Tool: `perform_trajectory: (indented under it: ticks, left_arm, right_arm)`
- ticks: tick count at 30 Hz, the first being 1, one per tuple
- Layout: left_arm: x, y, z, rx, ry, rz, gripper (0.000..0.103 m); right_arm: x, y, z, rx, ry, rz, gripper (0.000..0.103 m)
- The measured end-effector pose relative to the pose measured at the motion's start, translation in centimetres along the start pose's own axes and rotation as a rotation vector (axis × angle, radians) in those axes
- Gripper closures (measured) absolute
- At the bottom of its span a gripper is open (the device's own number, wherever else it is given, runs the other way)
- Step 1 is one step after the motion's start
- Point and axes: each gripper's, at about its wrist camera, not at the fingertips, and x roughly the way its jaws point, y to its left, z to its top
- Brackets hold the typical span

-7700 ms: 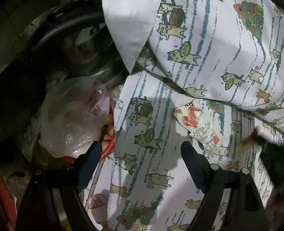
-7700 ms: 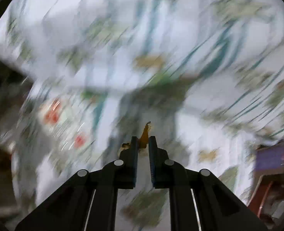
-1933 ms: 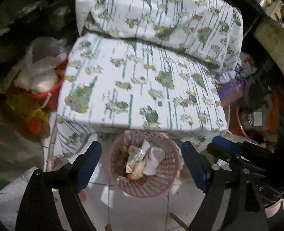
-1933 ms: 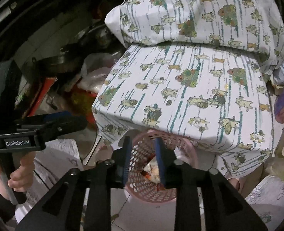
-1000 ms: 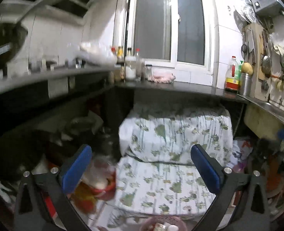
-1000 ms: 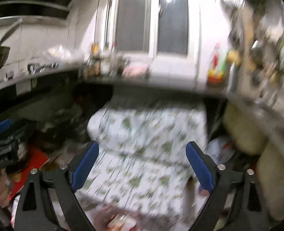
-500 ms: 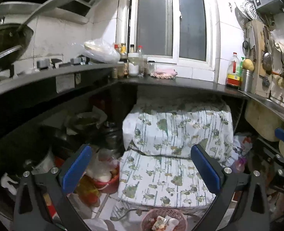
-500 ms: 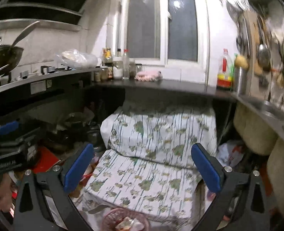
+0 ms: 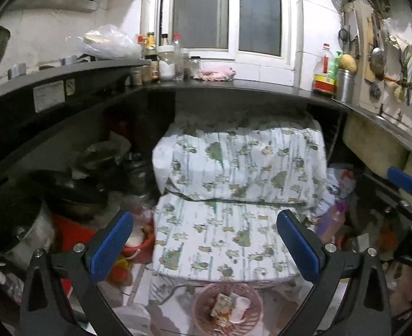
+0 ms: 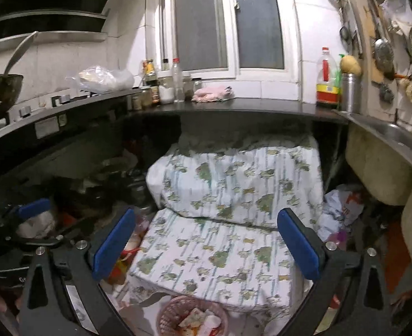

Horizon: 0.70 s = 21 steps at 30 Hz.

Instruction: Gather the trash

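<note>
Both grippers released, nothing between jaws
Left gripper and right gripper face the covered bench; pink basket at lower centre holds wrappers; dark desk spans mid-frame.

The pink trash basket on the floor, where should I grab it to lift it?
Grip the pink basket by its near rim, coming down from above. Its open top faces up, wrappers fill the middle, and the cloth-covered block crowds its far side. The lattice wall looks thin enough for either hand-held gripper.
</note>
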Motion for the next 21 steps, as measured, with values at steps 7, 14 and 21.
perform_trajectory:
  ticks: [7,14,21]
  left_arm:
    - [0.3,0.4,0.3,-0.021,-0.006,0.037,0.000]
    - [0.1,1.1,0.5,-0.025,-0.017,0.075,0.000]
    - [0.2,1.9,0.9,-0.053,-0.020,0.080,0.000]
  right_arm:
    - [0.4,-0.9,0.1,0.024,0.017,0.000,0.002]
    - [0.5,-1.2,0.1,0.028,0.021,-0.016,0.002]
    - [0.5,-1.1,0.1,0.027,0.021,-0.016,0.002]
